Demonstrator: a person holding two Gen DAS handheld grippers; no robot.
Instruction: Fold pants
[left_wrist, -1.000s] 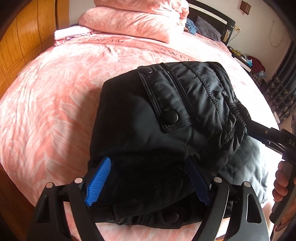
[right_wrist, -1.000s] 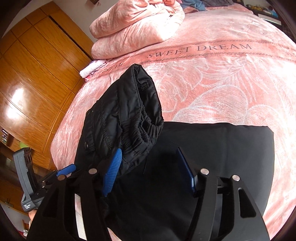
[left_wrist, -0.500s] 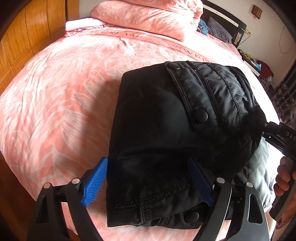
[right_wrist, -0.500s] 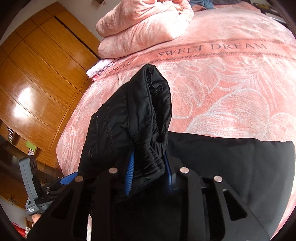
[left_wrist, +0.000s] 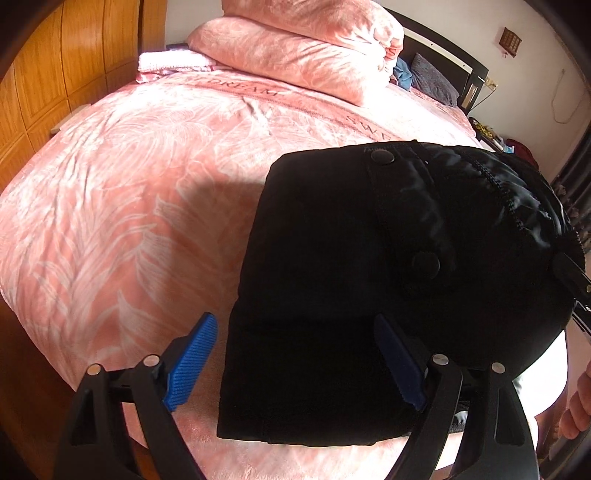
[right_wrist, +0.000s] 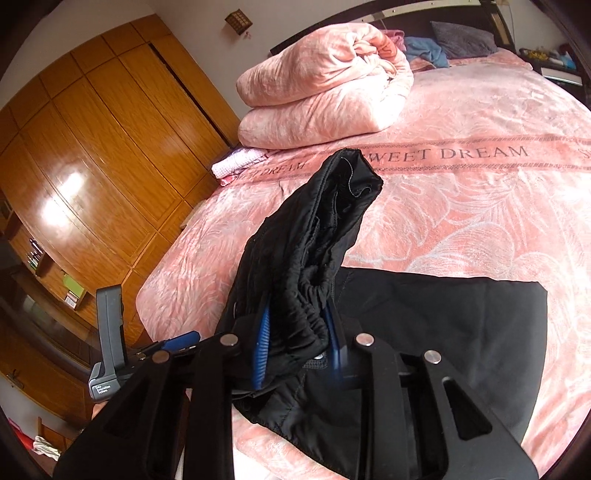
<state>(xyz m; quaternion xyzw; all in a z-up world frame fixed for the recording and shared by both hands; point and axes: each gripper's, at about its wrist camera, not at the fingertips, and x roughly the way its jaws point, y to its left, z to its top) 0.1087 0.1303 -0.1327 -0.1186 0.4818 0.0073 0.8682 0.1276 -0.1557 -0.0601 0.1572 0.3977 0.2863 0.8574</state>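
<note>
Black pants (left_wrist: 351, 258) lie partly folded on the pink bedspread (left_wrist: 110, 221), their snap pocket flap facing up. My left gripper (left_wrist: 295, 363) is open near the front edge of the bed. One blue pad hangs over the bedspread and the other over the pants, and neither presses on the cloth. My right gripper (right_wrist: 298, 343) is shut on the gathered elastic waistband (right_wrist: 314, 295) and holds that end up off the flat black layer (right_wrist: 443, 332). In the left wrist view the right gripper (left_wrist: 572, 280) shows at the pants' right end.
A folded pink quilt (right_wrist: 325, 85) and a small folded towel (right_wrist: 236, 164) sit at the head of the bed. A wooden wardrobe (right_wrist: 92, 147) runs along the left side. A person's hand (left_wrist: 580, 402) shows at the right edge.
My right gripper has closed on the waistband and lifted it. My left gripper has pulled back off the fold, so its left pad now hangs over bare bedspread.
</note>
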